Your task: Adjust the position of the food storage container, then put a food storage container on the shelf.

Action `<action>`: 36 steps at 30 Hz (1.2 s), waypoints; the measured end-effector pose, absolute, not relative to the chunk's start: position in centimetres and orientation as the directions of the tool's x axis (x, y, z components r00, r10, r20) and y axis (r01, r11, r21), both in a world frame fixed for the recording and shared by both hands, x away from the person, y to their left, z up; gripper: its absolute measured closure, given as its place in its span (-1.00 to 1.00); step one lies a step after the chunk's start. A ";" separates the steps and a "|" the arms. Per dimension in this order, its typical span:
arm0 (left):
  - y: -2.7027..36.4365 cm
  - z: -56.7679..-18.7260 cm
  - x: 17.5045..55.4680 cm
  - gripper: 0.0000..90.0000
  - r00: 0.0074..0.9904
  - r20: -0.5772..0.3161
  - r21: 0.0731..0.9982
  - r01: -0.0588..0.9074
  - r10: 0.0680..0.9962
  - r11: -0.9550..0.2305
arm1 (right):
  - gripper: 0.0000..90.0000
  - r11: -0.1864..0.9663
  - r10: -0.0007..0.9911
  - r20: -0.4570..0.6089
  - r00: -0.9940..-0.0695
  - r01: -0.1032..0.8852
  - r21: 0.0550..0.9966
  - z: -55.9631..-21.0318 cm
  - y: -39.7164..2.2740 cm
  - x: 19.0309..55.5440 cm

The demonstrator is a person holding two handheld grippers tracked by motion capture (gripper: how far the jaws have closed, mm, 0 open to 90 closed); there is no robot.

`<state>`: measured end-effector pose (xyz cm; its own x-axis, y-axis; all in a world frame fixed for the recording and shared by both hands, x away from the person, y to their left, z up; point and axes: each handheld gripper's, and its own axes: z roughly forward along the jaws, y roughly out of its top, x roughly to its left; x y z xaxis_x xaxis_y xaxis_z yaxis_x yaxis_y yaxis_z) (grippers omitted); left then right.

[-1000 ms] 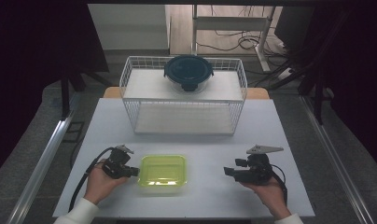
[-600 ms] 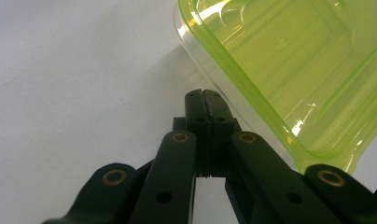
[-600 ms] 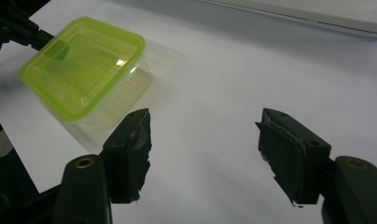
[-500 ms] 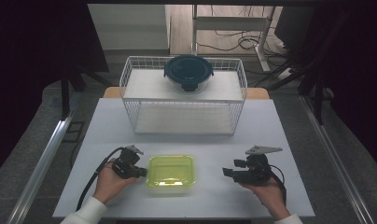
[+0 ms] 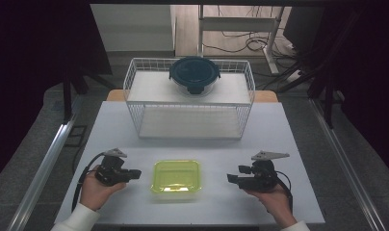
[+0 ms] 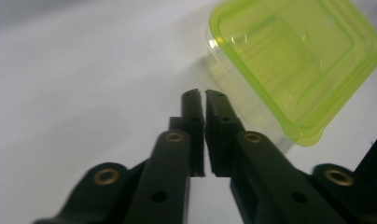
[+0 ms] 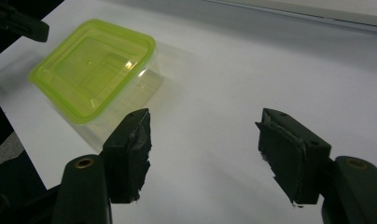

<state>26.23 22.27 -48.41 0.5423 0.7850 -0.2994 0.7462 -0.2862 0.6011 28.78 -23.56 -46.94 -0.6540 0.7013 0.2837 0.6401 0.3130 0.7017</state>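
A lime-green lidded container (image 5: pixel 176 175) (image 6: pixel 294 56) (image 7: pixel 93 65) rests on the white table between my two grippers. My left gripper (image 5: pixel 137 174) (image 6: pixel 204 93) lies just left of it, apart from its side. Its jaws have just been opening and stand a thin slit apart with nothing between them. My right gripper (image 5: pixel 229 178) (image 7: pixel 205 135) sits to the container's right, a short gap away, jaws wide open and empty above bare table.
A white wire rack (image 5: pixel 190 103) stands at the back of the table (image 5: pixel 279 134), with a round container with a dark lid (image 5: pixel 194 74) on its top shelf. Dark floor and a metal rail lie beyond the table's left edge.
The left gripper pushed right against the green container, which shifted slightly right, then drew back left off it. The right gripper kept still.
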 end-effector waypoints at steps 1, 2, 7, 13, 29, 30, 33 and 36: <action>22.4 -48.2 26.0 0.80 0.540 -0.300 0.617 0.739 0.787 -0.272 | -0.24 0.314 0.699 0.284 -0.657 0.638 0.703 -47.0 -23.4 28.7; 22.4 -48.1 25.8 0.64 0.535 -0.300 0.626 0.735 0.790 -0.259 | -0.24 0.315 0.696 0.283 -0.659 0.636 0.704 -47.1 -23.3 28.7; 22.2 -47.9 25.4 -0.07 0.498 -0.320 0.641 0.740 0.806 -0.202 | -0.27 0.320 0.684 0.283 -0.672 0.625 0.712 -47.4 -22.5 28.5; 22.1 -47.6 25.3 -0.32 0.502 -0.395 0.650 0.744 0.769 -0.152 | -0.40 0.287 0.675 0.301 -0.674 0.615 0.734 -47.3 -22.1 28.3; 21.5 -48.8 25.8 -0.45 0.478 -0.503 0.615 0.783 0.720 -0.090 | -0.38 0.266 0.639 0.391 -0.663 0.666 0.697 -48.1 -20.5 28.7; 21.4 -49.0 25.8 -0.44 0.474 -0.521 0.609 0.789 0.709 -0.080 | -0.37 0.266 0.638 0.395 -0.661 0.671 0.693 -48.2 -20.2 28.7; 21.6 -49.6 26.1 -0.38 0.459 -0.578 0.586 0.809 0.675 -0.048 | -0.34 0.268 0.640 0.401 -0.656 0.679 0.683 -48.4 -19.6 28.8; 21.7 -50.1 26.4 -0.34 0.445 -0.587 0.572 0.819 0.676 -0.043 | -0.28 0.267 0.646 0.408 -0.645 0.691 0.672 -48.6 -18.9 29.0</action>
